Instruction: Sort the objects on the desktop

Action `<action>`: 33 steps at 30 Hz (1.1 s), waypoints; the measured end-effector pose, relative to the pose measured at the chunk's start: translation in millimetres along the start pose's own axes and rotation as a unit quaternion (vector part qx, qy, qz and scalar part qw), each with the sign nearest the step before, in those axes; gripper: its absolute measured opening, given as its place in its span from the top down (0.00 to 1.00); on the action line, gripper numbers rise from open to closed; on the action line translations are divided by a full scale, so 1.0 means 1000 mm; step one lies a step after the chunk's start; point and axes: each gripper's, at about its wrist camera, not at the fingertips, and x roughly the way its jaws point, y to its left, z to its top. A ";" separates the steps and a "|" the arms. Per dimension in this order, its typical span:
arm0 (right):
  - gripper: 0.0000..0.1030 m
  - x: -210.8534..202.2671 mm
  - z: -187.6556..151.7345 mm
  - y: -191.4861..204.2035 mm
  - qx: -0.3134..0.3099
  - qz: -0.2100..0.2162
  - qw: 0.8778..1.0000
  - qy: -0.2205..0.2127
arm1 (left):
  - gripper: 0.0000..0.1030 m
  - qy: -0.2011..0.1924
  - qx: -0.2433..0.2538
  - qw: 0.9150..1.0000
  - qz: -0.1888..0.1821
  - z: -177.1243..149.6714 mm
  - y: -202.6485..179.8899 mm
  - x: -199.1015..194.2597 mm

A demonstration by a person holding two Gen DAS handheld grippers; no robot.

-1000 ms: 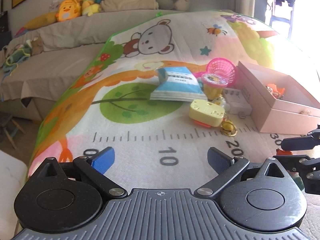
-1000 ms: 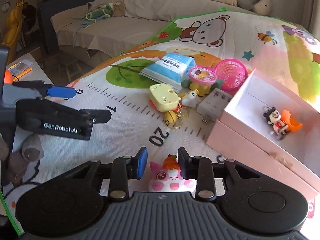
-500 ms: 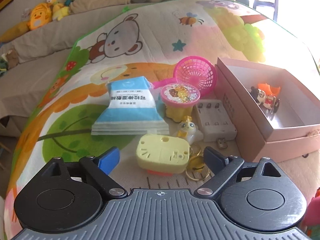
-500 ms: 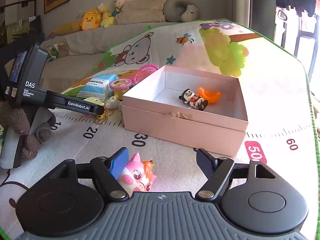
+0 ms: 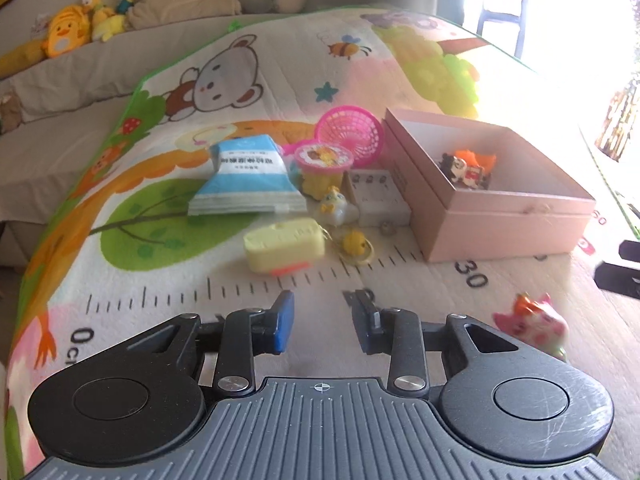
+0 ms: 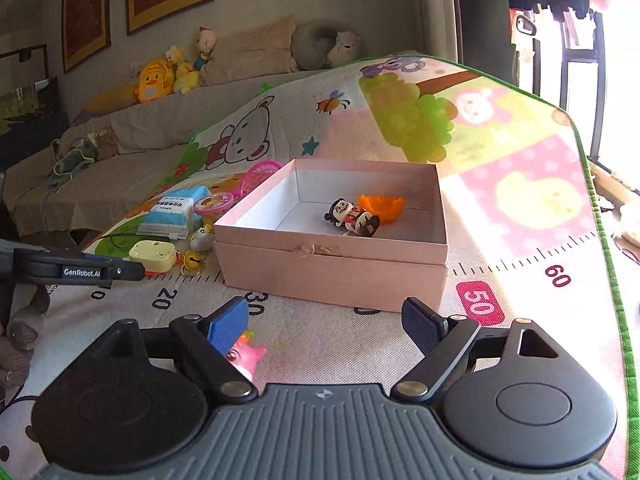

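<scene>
A pink box (image 6: 332, 276) is sitting open on the play mat (image 6: 520, 184), holding a small black-haired figurine (image 6: 352, 216) lying on its side against an orange piece (image 6: 382, 206). Off the box's left wall, a yellow case (image 5: 284, 246), blue tissue pack (image 5: 248, 180), pink basket (image 5: 350, 136) and white tray (image 5: 378, 198) are clustering. A pink pig toy (image 5: 532, 326) is lying near the mat's ruler edge.

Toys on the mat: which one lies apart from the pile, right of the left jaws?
The pink pig, alone near the box's front corner; the others cluster left of the box.
</scene>
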 end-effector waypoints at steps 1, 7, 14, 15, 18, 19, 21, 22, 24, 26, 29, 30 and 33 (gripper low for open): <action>0.17 -0.001 -0.001 0.001 -0.002 0.004 1.000 0.002 | 0.63 0.003 -0.001 1.000 -0.002 -0.004 -0.001 -0.002; 0.14 0.002 -0.016 0.027 -0.038 0.050 0.997 0.037 | 0.27 -0.009 -0.044 0.998 0.043 0.008 0.013 0.014; 0.12 0.016 -0.040 0.050 -0.058 0.067 0.993 0.082 | 0.27 -0.006 -0.021 0.996 0.085 0.033 0.009 0.058; 0.10 0.017 -0.041 0.050 -0.058 0.067 0.993 0.084 | 0.31 -0.004 -0.019 0.996 0.088 0.034 0.008 0.062; 0.05 0.017 -0.042 0.045 -0.044 0.071 0.993 0.086 | 0.40 0.000 -0.008 0.995 0.097 0.036 0.004 0.069; 0.04 0.018 -0.042 0.043 -0.038 0.073 0.993 0.089 | 0.40 -0.001 -0.002 0.995 0.099 0.036 0.003 0.067; 0.02 0.019 -0.041 0.040 -0.028 0.081 0.992 0.093 | 0.40 -0.007 0.009 0.995 0.099 0.034 0.000 0.060; 0.00 0.019 -0.041 0.039 -0.028 0.083 0.992 0.095 | 0.40 -0.011 0.013 0.995 0.099 0.033 -0.001 0.054; 0.00 0.020 -0.041 0.041 -0.033 0.081 0.991 0.098 | 0.40 -0.025 0.015 0.996 0.085 0.031 -0.003 0.033; 0.00 0.022 -0.041 0.042 -0.040 0.079 0.991 0.101 | 0.40 -0.040 0.014 0.998 0.057 0.029 -0.007 0.006; 0.00 0.023 -0.040 0.042 -0.045 0.080 0.990 0.107 | 0.40 -0.067 0.018 0.997 0.020 0.027 -0.014 -0.031; 0.00 0.023 -0.040 0.043 -0.048 0.080 0.990 0.109 | 0.40 -0.074 0.018 0.997 0.010 0.025 -0.016 -0.039; 0.00 0.024 -0.041 0.047 -0.064 0.073 0.989 0.112 | 0.40 -0.066 0.013 0.998 -0.005 0.014 -0.021 -0.049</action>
